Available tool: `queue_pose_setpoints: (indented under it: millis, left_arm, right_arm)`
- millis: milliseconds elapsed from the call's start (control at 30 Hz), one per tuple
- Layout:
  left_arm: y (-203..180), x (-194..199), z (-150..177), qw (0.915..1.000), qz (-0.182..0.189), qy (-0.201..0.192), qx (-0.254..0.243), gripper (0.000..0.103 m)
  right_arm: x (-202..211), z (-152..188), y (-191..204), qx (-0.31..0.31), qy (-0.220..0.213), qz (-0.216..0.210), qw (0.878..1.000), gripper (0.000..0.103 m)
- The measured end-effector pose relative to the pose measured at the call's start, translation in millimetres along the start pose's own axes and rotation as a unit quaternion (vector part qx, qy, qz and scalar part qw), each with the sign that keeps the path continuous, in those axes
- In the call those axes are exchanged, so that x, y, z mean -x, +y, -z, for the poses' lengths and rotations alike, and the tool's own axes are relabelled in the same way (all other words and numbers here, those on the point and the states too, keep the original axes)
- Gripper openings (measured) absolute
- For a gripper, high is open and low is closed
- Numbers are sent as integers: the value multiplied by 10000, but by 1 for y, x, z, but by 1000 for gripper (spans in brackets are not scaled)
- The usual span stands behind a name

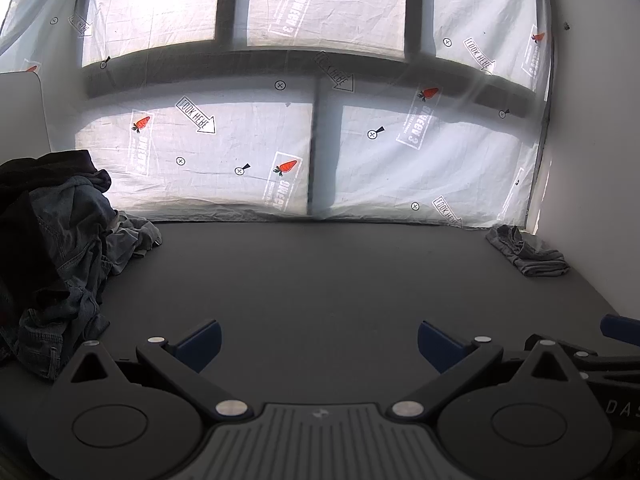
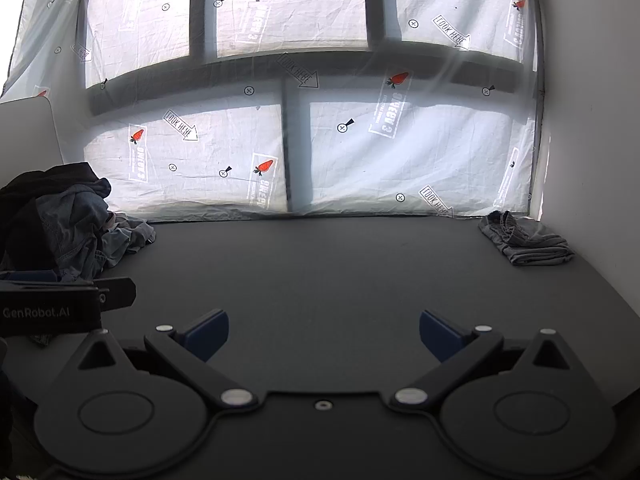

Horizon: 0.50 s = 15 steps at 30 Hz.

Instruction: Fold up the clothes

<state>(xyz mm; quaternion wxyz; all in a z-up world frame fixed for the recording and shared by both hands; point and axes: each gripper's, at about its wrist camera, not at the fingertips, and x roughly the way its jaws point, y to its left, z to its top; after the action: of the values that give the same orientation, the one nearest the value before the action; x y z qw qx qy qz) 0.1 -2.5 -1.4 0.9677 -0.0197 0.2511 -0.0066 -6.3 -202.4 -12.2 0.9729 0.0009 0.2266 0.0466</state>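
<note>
Two grippers show, one per view, both with jaws spread wide apart and nothing between them. The left gripper (image 1: 319, 344) sits low centre in its frame over the dark table (image 1: 320, 280); the right gripper (image 2: 324, 334) sits likewise in its own. Each carries two blue fingertips (image 1: 204, 340). In the left view, a blue tip of the right gripper pokes in at the lower right edge; in the right view, the body of the left gripper enters at the left edge, just in front of the pile.

Clothes lie in two places. One unfolded pile (image 1: 52, 252) fills the left side of the frame: a black garment on top, blue denim below, a lighter grey piece at its right edge; how many garments it holds cannot be told. One small folded grey item (image 1: 528, 254) lies at the far right corner of the table, well apart from the pile and beside the white wall.

Behind the table hangs one white sheet (image 1: 240, 152) printed with carrots and arrows, with window panes glowing through.
</note>
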Motion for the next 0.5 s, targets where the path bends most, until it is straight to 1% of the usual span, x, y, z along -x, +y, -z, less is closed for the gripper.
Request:
queue_pose_setpoints:
  millis: [233, 500]
  left_arm:
    - [0, -1, -2, 10000, 5, -14, -66, 103]
    - [2, -5, -3, 10000, -14, 35, -33, 103]
  right_arm:
    - [-1, 3, 1, -29, 3, 4, 10000, 103]
    - [-2, 2, 2, 2, 20, -29, 10000, 103]
